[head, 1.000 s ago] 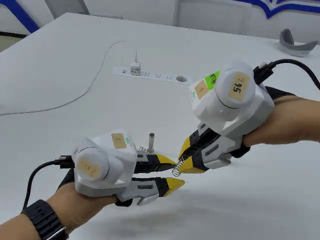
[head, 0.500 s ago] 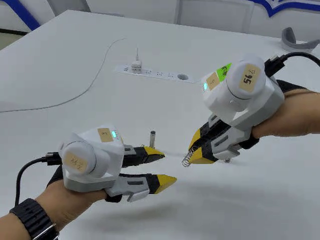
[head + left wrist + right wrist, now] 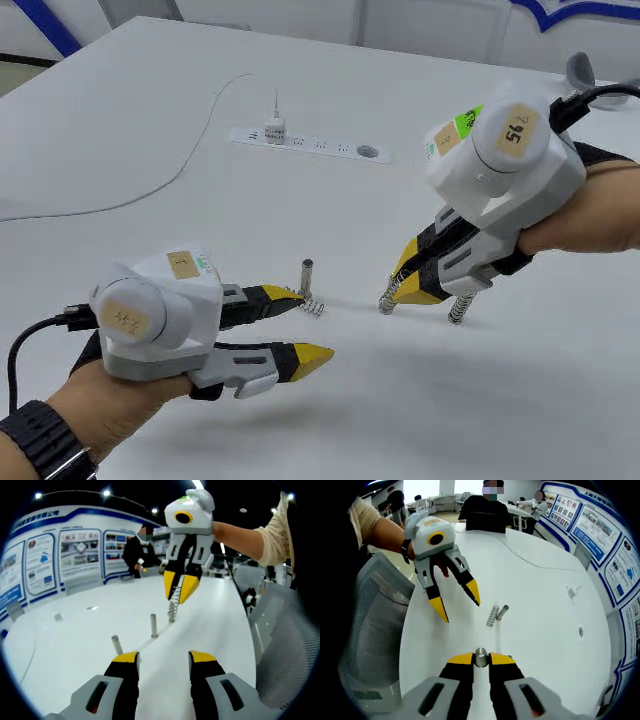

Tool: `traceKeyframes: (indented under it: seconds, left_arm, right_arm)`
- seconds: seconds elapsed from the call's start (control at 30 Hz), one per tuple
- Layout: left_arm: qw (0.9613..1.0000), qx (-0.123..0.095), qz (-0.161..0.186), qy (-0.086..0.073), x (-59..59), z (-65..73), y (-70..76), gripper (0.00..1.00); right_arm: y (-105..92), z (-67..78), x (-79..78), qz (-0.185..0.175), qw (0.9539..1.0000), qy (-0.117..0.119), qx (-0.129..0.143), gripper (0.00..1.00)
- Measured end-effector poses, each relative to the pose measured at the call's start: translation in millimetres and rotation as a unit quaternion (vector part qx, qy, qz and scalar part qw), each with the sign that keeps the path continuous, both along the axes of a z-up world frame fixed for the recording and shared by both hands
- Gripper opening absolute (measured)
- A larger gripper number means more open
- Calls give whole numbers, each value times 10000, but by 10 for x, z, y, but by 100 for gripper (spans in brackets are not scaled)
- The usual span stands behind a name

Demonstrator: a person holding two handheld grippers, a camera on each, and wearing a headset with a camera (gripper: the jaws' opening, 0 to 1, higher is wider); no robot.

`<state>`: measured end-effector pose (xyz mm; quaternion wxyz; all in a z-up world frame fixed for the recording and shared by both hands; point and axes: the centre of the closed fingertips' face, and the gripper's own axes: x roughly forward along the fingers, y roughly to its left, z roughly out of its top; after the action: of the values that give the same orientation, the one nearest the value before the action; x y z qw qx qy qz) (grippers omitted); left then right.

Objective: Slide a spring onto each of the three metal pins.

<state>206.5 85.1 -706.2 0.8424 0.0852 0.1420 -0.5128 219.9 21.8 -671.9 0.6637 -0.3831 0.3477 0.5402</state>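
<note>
The white bench [image 3: 150,120] carries everything, with a power strip [image 3: 310,146] lying at its far side and a thin cable [image 3: 180,170] curving off to the far left. At the near left, the left claw [image 3: 315,323] is spread wide with nothing between its yellow tips, pointing right toward the middle of the bench. At the right, the right claw [image 3: 405,290] angles down and to the left, its tips pressed together on a held spring [image 3: 388,297] that hangs below them toward the bench. A pin [image 3: 307,273] stands upright just beyond the left claw's far tip, and a loose spring [image 3: 314,306] lies on its side at the pin's foot. In the left gripper view a second pin [image 3: 154,626] stands just beside the lower end of the held spring. A third spring [image 3: 460,307] stands tilted under the right gripper's body; whether it sits on a pin cannot be told.
</note>
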Motion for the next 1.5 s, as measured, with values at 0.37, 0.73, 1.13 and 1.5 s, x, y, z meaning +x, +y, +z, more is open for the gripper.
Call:
traceKeyframes:
  seconds: [0.37,0.73,1.13,1.5]
  left_arm:
    - [9999,-9,149,49,25,-15,77,44]
    - [9998,-20,195,74,39,-18,93,48]
    - [9996,-23,251,96,50,-23,121,50]
    - [9996,-3,243,109,44,-28,114,50]
  right_arm:
    - [-141,-13,231,-275,9994,-106,-153,12]
    - [-193,-78,398,-431,9987,-91,-248,12]
    - [-172,-140,439,-411,9986,-24,-334,12]
    - [-153,-204,450,-380,9984,90,-405,12]
